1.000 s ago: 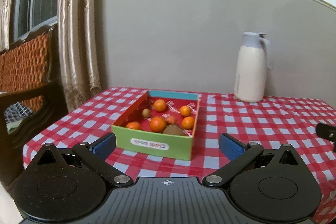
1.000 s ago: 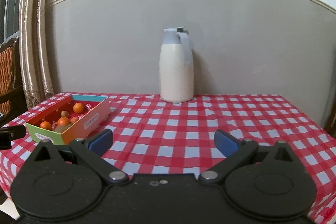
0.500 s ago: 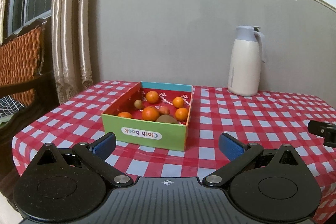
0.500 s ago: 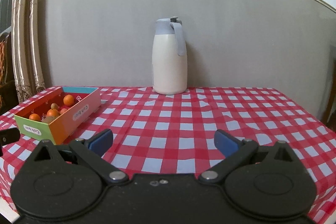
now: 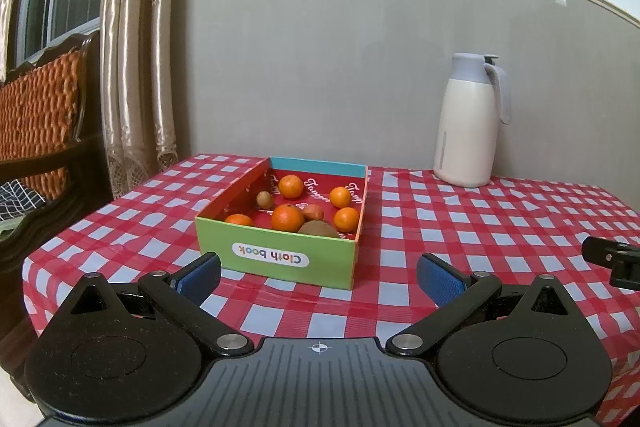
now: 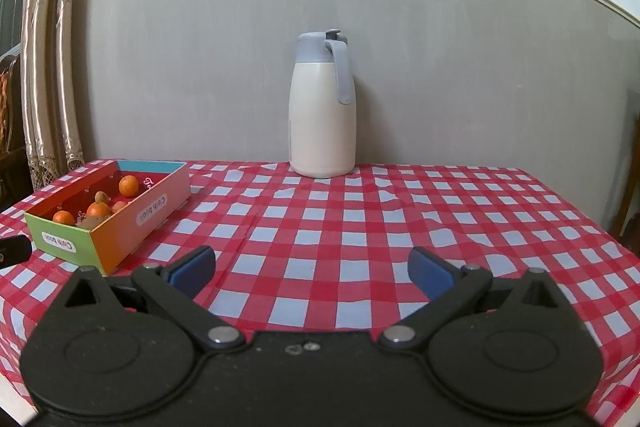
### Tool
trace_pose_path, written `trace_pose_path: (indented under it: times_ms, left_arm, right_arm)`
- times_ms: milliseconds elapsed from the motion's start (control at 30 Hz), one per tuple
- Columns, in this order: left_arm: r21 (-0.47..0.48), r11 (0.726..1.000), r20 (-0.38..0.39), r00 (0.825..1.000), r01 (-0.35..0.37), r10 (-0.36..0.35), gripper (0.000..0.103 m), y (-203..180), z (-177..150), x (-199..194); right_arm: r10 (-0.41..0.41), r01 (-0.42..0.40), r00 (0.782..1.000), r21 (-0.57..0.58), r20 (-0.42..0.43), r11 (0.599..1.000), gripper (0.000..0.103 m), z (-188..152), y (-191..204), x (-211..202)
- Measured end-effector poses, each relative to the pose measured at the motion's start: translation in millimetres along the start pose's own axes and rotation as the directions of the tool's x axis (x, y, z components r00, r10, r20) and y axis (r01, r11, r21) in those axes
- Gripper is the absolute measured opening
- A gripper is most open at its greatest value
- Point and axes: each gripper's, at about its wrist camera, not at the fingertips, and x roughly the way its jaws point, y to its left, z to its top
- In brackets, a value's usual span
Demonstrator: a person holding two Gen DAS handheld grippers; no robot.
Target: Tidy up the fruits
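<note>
A shallow cardboard box (image 5: 280, 259) with a green "Cloth book" front stands on the red checked tablecloth (image 5: 460, 227). Inside lie several oranges (image 5: 287, 217), a brown kiwi (image 5: 319, 229) and a small tan fruit (image 5: 264, 199). My left gripper (image 5: 319, 277) is open and empty, just in front of the box. My right gripper (image 6: 311, 271) is open and empty over bare cloth, right of the box (image 6: 116, 227). Its tip shows at the right edge of the left wrist view (image 5: 612, 259).
A cream thermos jug (image 6: 323, 111) with a grey lid stands at the back against the wall; it also shows in the left wrist view (image 5: 470, 123). A wooden chair with orange cushion (image 5: 36, 115) and curtains (image 5: 136, 67) are left of the table.
Both grippers have lowered and drawn back slightly; the box and the jug sit higher in the views. Both jaws stay open. Nothing on the table has moved.
</note>
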Motion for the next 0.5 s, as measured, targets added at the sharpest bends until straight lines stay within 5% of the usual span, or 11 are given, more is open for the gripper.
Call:
trace_pose_path:
  times_ms: [500]
  left_arm:
    - [-0.011,1.0,0.002,1.0,-0.001,0.001,0.103,1.1,-0.2,-1.5]
  right_arm:
    - [0.003,-0.003,1.0,-0.004,-0.002,1.0,0.103,0.0,3.1,0.2]
